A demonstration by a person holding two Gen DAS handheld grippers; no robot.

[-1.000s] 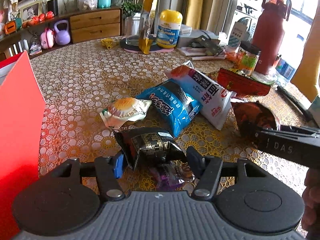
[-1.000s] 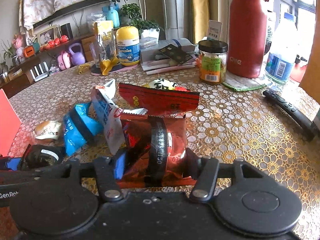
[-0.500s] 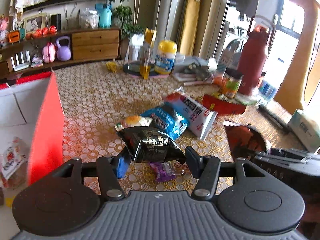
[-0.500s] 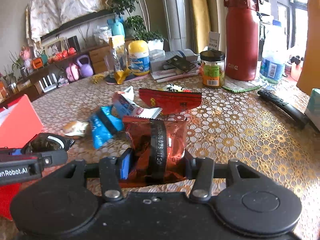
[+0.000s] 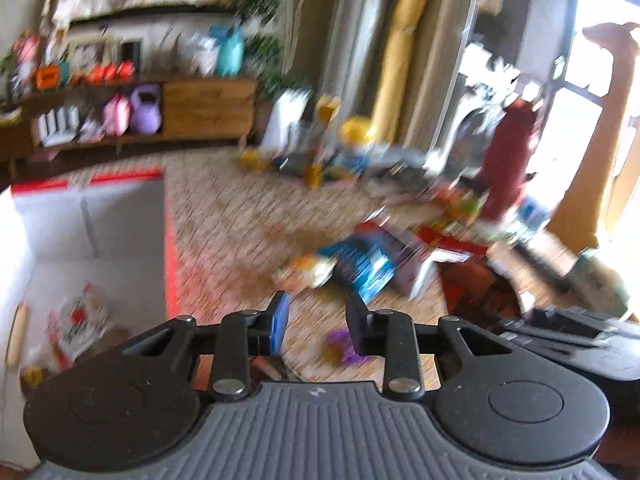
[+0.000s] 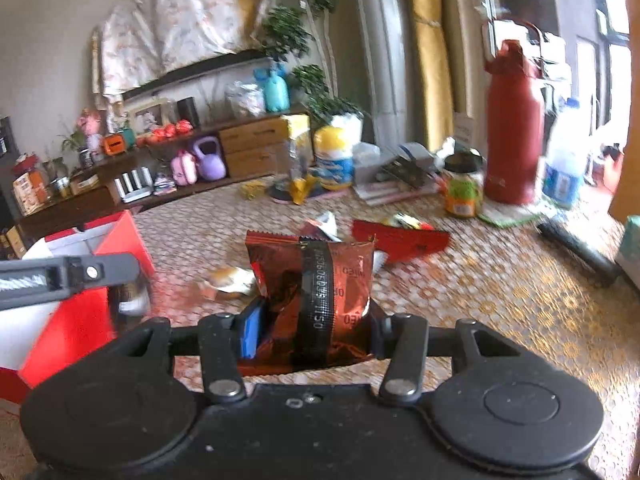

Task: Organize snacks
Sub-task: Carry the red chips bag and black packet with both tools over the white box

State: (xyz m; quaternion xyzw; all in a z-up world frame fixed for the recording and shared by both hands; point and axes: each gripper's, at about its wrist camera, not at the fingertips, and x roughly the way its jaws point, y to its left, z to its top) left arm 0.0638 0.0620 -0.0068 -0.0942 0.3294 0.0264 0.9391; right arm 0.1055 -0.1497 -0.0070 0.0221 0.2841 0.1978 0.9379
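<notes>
A crinkled red foil snack packet [image 6: 316, 300] with a black band stands upright, pinched in the right gripper [image 6: 312, 336] above the gold-patterned table [image 6: 500, 300]. The left gripper [image 5: 316, 320], jaws just narrowed, holds nothing beside the red-and-white box [image 5: 120, 216].

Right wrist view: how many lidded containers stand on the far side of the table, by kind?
Red flask: 1
Clear water bottle: 1
Black-lidded jar: 1
Yellow-lidded tub: 1
Total: 4
</notes>
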